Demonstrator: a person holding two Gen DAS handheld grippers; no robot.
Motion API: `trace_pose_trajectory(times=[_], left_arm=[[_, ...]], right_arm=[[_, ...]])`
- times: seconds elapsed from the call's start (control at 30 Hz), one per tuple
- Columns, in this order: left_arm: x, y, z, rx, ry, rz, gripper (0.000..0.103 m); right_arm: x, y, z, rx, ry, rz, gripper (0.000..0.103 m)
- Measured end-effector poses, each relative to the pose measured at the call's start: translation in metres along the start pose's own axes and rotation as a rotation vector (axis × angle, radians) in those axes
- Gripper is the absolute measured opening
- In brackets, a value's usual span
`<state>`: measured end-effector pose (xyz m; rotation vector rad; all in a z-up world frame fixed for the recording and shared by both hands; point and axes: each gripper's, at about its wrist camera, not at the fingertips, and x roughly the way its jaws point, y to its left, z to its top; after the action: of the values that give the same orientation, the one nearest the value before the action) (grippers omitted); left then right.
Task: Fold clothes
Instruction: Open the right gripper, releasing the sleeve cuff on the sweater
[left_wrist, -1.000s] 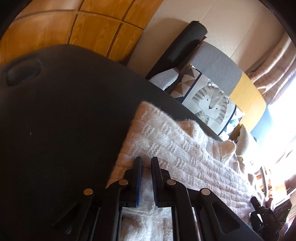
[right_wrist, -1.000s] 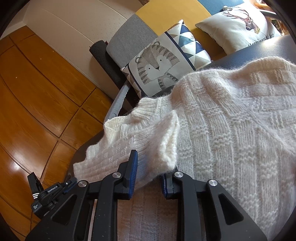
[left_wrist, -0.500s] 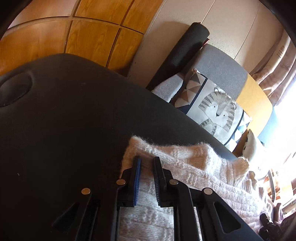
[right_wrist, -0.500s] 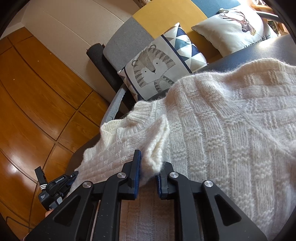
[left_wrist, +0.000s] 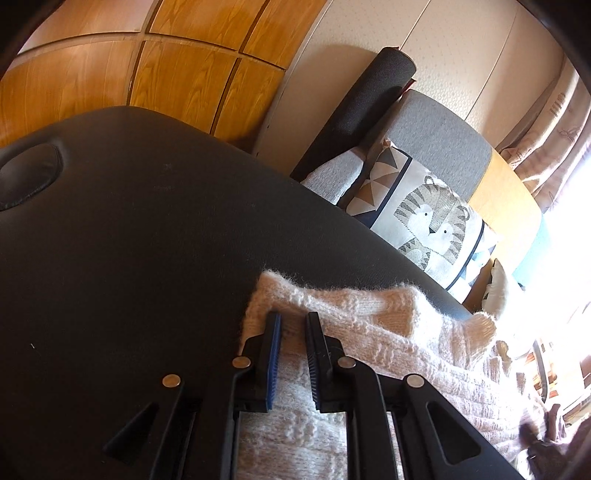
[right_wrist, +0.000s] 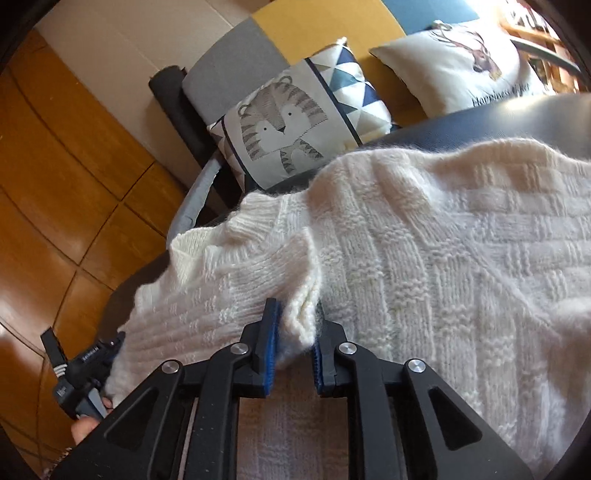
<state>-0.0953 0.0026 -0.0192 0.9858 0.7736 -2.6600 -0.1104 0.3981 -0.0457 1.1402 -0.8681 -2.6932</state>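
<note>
Pinched narrow on white sweater (left_wrist: 369, 354) knit: left gripper (left_wrist: 291, 325), at the fold's left corner on black padded table (left_wrist: 129, 240). Just opened a little, cuff fold between them: right gripper (right_wrist: 295, 314) jaws. Sweater body spread toward two o'clock from right gripper, long axis nine-to-three; right hand nearer the bulk.
</note>
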Motion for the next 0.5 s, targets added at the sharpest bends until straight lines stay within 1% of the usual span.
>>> trace_pose_trajectory(times=[0.03, 0.07, 0.1, 0.13, 0.17, 0.23, 0.27, 0.3, 0.37, 0.4, 0.43, 0.5], left_arm=[[0.0, 0.001, -0.001, -0.002, -0.001, -0.003, 0.014], [0.0, 0.001, -0.001, -0.002, -0.001, -0.003, 0.014], [0.0, 0.001, -0.001, -0.002, -0.002, -0.003, 0.014], [0.0, 0.001, -0.002, -0.002, -0.002, -0.003, 0.014], [0.001, 0.001, -0.002, 0.0, -0.003, -0.001, 0.014], [0.001, 0.001, -0.001, 0.0, -0.003, 0.001, 0.014], [0.001, 0.001, -0.001, -0.003, -0.003, -0.002, 0.014], [0.001, 0.002, -0.001, -0.005, -0.003, -0.004, 0.014], [0.001, 0.003, -0.001, -0.01, -0.002, -0.009, 0.014], [0.002, 0.003, -0.002, -0.01, -0.002, -0.01, 0.014], [0.002, 0.003, -0.001, -0.008, -0.003, -0.006, 0.014], [0.002, 0.003, -0.001, -0.005, -0.004, -0.002, 0.014]], right_arm=[[-0.008, -0.003, 0.0, 0.019, -0.022, -0.027, 0.03], [-0.018, -0.004, 0.0, 0.033, -0.061, -0.023, 0.03], [-0.027, -0.003, 0.001, 0.031, -0.1, 0.002, 0.03], [-0.033, 0.001, 0.001, 0.013, -0.129, 0.02, 0.03], [-0.034, 0.01, 0.001, -0.036, -0.136, 0.031, 0.03], [-0.026, 0.028, 0.001, -0.13, -0.107, 0.06, 0.029], [-0.02, 0.037, 0.001, -0.172, -0.087, 0.064, 0.027], [-0.012, 0.042, -0.001, -0.199, -0.064, 0.047, 0.025], [0.004, 0.04, -0.004, -0.209, -0.018, -0.005, 0.025], [0.012, 0.039, -0.006, -0.215, 0.004, -0.03, 0.022], [0.016, 0.037, -0.008, -0.216, 0.012, -0.042, 0.021], [0.015, 0.032, -0.01, -0.204, -0.01, -0.029, 0.021]])
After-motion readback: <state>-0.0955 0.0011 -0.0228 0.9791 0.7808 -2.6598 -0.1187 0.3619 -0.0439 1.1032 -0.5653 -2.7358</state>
